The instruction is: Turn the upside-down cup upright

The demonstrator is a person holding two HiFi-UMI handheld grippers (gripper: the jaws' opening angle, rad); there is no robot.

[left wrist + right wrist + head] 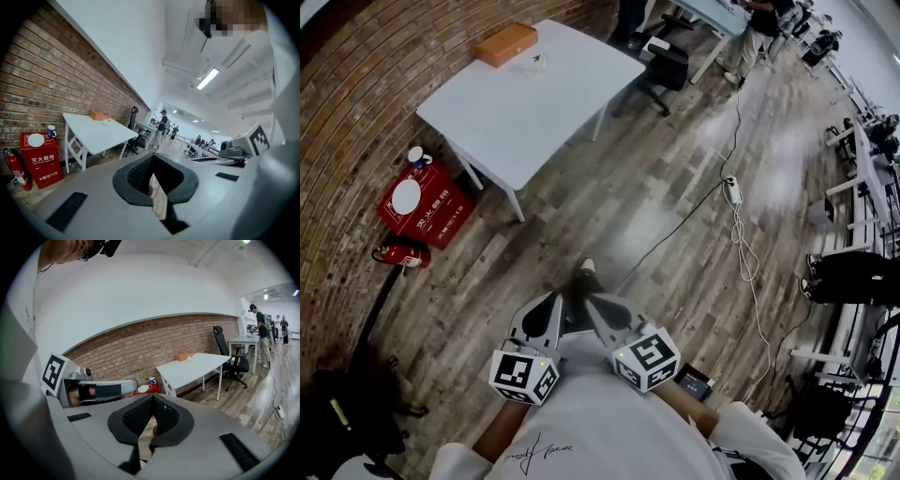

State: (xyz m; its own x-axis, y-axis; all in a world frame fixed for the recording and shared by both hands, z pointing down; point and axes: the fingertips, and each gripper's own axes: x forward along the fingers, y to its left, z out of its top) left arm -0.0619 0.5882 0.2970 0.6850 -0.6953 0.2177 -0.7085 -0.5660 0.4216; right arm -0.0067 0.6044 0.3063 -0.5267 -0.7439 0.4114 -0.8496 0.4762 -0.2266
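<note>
Seen from overhead, a person stands on a wooden floor, well apart from a white surface [567, 108]. The left hand-held gripper [553, 305] and the right hand-held gripper [595, 307] are both closed and empty, close to the person's body. What looks like the cup [536, 62], small and clear, sits beside an orange box [506, 42]. It is too small to tell which way up it is. If the jaws reach it closed, they would probably knock it away.

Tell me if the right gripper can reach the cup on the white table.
Probably not from here: the right gripper is held close to the person, and the cup stands on the white table across the wooden floor. Nothing blocks the walk.
</note>
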